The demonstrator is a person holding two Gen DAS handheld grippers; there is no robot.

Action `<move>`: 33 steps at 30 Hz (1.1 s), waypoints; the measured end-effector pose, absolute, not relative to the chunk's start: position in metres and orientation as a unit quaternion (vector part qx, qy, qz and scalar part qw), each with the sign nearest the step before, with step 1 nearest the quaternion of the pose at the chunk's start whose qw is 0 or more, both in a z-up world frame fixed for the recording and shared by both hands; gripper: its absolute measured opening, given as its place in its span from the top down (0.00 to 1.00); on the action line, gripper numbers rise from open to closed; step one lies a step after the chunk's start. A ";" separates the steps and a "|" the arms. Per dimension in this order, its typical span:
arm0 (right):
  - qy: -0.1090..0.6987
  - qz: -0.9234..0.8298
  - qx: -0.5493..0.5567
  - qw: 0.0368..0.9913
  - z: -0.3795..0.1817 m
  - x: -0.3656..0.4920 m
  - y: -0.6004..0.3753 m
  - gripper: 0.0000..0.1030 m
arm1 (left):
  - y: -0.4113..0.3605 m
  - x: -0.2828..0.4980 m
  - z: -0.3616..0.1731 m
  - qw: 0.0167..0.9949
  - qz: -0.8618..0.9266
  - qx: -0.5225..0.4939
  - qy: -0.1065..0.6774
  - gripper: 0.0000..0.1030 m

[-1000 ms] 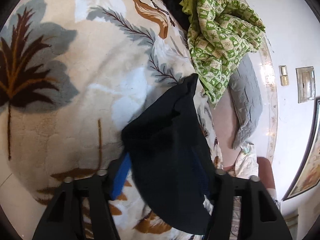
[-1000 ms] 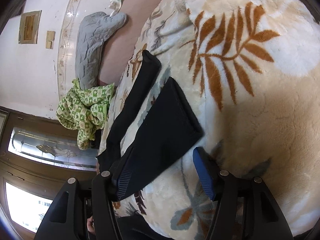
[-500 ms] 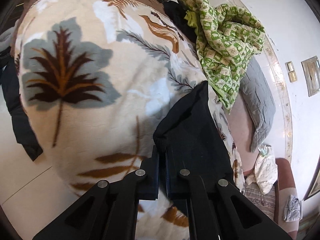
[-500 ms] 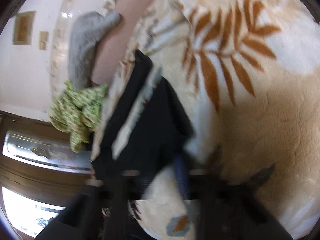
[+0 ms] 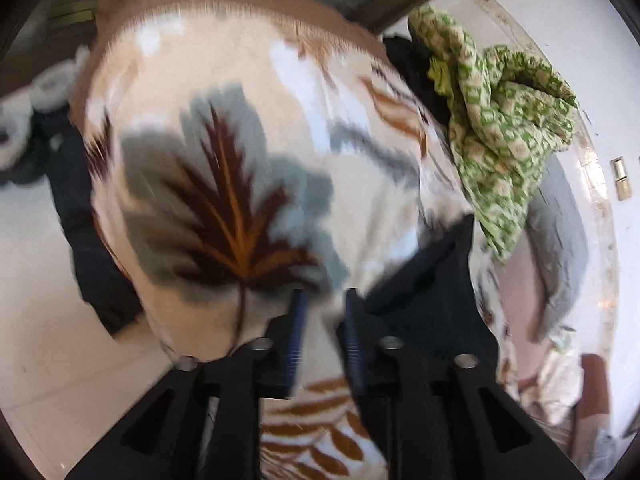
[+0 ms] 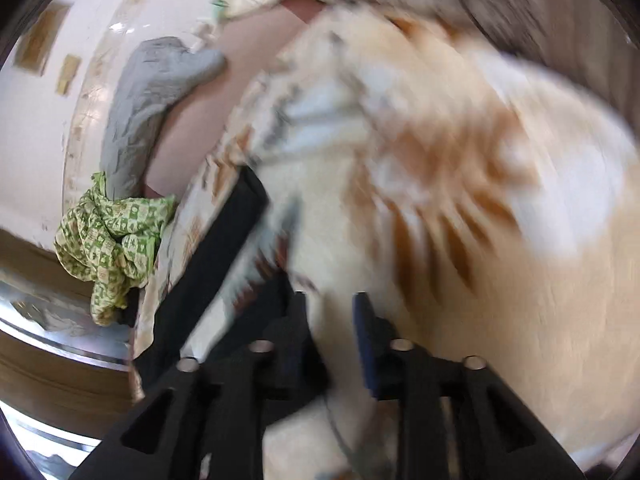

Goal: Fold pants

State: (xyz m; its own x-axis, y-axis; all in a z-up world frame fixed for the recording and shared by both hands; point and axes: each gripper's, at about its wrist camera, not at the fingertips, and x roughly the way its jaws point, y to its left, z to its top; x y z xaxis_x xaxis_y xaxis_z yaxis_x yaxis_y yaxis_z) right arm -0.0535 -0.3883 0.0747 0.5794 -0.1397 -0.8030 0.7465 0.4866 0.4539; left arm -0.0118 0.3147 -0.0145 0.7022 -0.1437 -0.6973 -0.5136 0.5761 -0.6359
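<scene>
The left gripper [image 5: 322, 320] has its jaws opening, and between the blue pads I see only blanket, no cloth caught; the dark pants [image 5: 432, 300] lie just beside its right finger, let go. The right gripper [image 6: 328, 320] is opening likewise, nothing pinched in the gap, with the pants [image 6: 216, 264] just off its left finger. Both views are smeared with motion, so the finer creases are hard to read. The pants lie on the leaf-patterned blanket [image 5: 240, 120] near the edge that faces the wall, and from the right side they show as two dark strips with a sliver of blanket between them. Beyond that edge sits a crumpled green patterned cloth [image 5: 504, 128] and a grey pillow [image 6: 148, 100] against the wall; another dark garment [image 5: 88, 248] hangs over the blanket's far edge toward the floor. My reading is that a fold has just been laid down and released, and the task is partway along. The next move likely calls for both grippers to re-grip one end of the pants, pinch through all layers, and carry it over the other end evenly so the stack stays square.
</scene>
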 end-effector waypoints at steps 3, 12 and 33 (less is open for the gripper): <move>0.352 -0.266 0.365 0.820 0.093 -0.009 -0.387 0.69 | 0.302 -0.012 0.020 0.838 0.110 -0.413 0.340 0.68; 0.461 -0.282 0.127 0.832 0.063 0.128 -0.390 0.53 | 0.179 0.030 0.043 0.896 -0.035 -0.260 0.359 0.47; 0.519 -0.246 0.192 0.796 0.047 0.076 -0.399 0.89 | 0.099 0.082 -0.007 0.892 -0.024 -0.129 0.432 0.27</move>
